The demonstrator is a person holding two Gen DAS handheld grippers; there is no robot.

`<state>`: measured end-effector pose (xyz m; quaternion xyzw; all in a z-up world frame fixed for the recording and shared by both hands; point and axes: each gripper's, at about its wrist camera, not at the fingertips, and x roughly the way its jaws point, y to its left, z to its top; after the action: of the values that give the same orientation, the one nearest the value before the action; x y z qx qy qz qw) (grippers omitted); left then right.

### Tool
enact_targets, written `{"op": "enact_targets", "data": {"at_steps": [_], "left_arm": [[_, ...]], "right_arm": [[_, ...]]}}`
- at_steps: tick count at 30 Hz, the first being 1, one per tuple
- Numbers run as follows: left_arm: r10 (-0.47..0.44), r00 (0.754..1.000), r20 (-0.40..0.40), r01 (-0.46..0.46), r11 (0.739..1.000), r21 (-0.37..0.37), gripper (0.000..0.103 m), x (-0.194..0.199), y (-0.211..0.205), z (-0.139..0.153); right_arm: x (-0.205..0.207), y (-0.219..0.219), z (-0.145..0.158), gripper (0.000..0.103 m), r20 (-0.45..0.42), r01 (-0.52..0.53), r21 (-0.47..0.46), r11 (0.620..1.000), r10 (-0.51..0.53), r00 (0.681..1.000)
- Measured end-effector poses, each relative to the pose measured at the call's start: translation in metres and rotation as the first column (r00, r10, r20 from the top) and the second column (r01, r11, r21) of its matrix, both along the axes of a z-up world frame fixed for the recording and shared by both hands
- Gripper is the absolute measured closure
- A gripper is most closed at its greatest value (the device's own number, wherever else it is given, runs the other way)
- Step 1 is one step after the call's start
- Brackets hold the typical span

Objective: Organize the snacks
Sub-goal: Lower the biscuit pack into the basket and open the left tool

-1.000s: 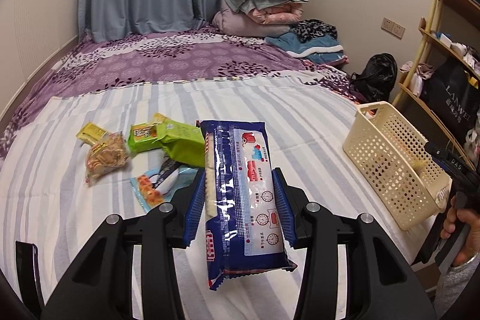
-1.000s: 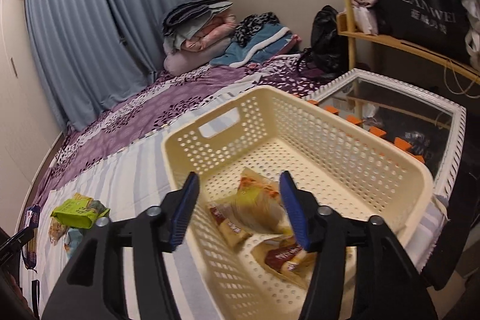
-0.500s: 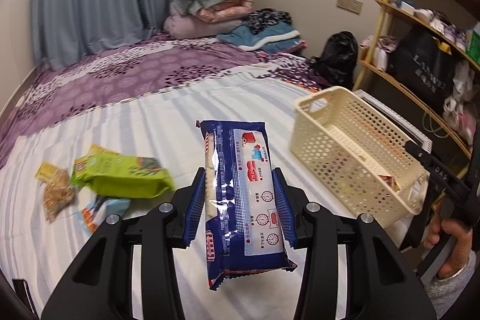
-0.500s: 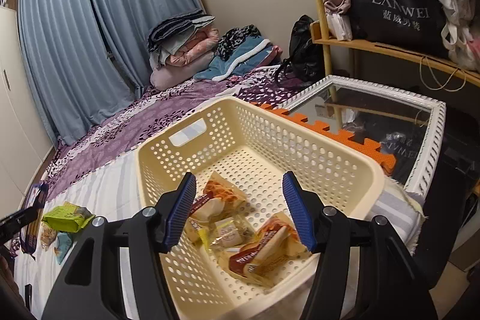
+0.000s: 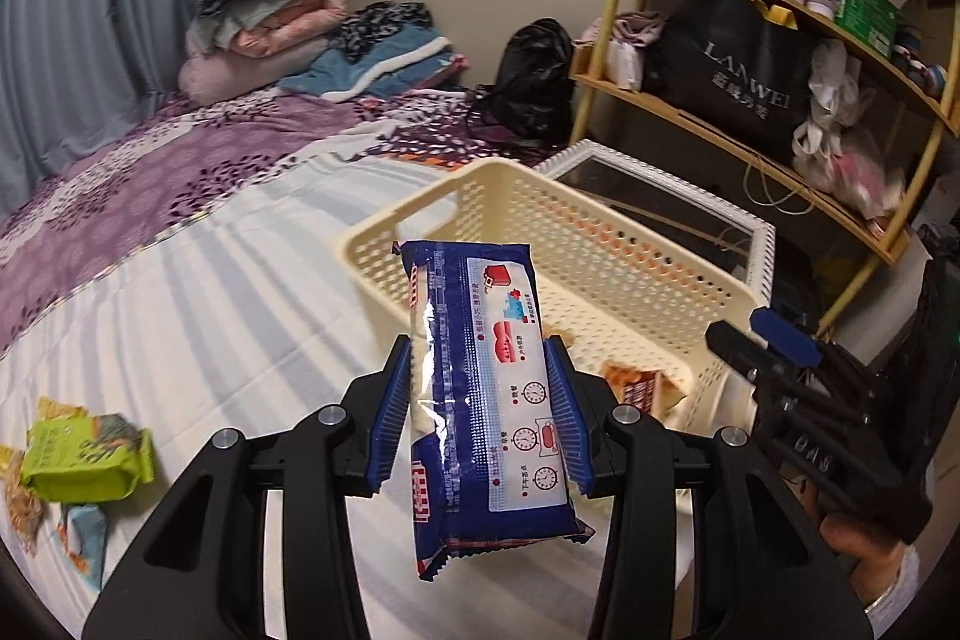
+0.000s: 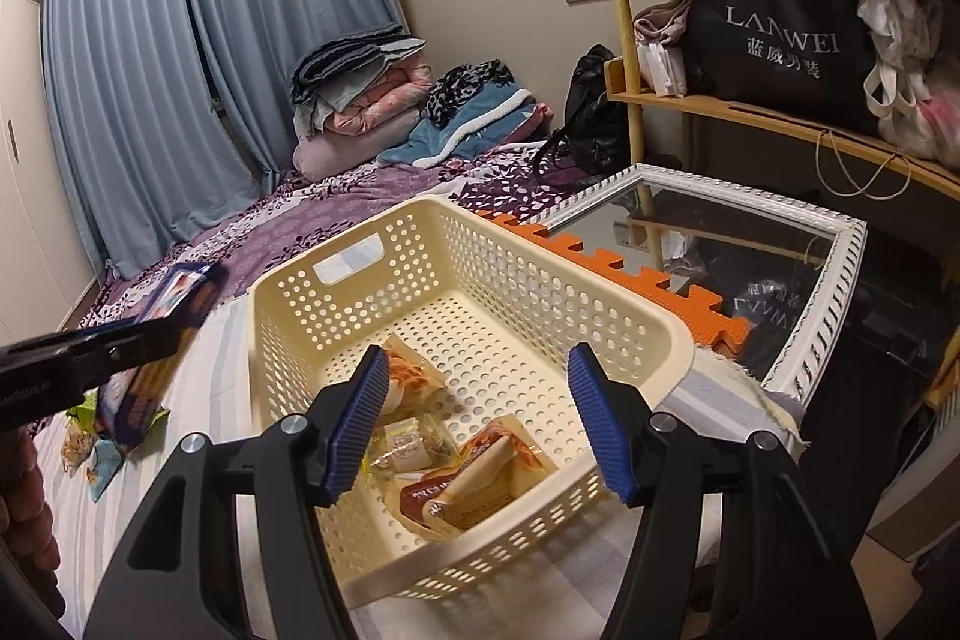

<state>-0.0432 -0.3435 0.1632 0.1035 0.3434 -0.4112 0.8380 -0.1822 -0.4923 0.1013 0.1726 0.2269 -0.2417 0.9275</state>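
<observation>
Blue pack (image 5: pixel 489 388): clenched upright in my left claw (image 5: pixel 480 406), just short of the basket (image 5: pixel 654 274); small print unreadable.
Basket: on striped bed, three snack packs (image 6: pixel 456 478) inside, near wall partly hidden.
Right claw (image 6: pixel 480 424): over basket, jaws opening, nothing between.
Green pack (image 5: pixel 84 454): left edge, others cut off.
</observation>
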Motion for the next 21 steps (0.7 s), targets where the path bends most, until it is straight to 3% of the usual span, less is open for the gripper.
{"op": "enact_targets", "data": {"at_steps": [5, 7, 10, 21], "left_arm": [[-0.056, 0.998, -0.037, 0.055, 0.998, -0.023, 0.058, 0.002, -0.036, -0.002], [-0.081, 0.993, -0.082, 0.075, 0.995, -0.066, 0.057, 0.007, -0.047, -0.005], [-0.083, 0.986, -0.144, 0.066, 0.991, -0.119, 0.022, 0.016, -0.056, -0.009], [0.011, 0.995, -0.097, -0.019, 0.997, -0.073, 0.013, 0.030, -0.035, -0.010]], "right_arm": [[-0.006, -0.007, -0.003, 0.041, -0.001, 0.012, 0.016, 1.000, -0.012, 1.000], [-0.009, -0.009, -0.005, 0.041, -0.004, 0.019, 0.020, 1.000, -0.019, 1.000], [-0.012, -0.013, -0.005, 0.041, -0.009, 0.031, 0.021, 0.999, -0.031, 0.999], [-0.009, -0.009, -0.002, 0.040, 0.007, 0.023, 0.045, 0.999, -0.023, 1.000]]}}
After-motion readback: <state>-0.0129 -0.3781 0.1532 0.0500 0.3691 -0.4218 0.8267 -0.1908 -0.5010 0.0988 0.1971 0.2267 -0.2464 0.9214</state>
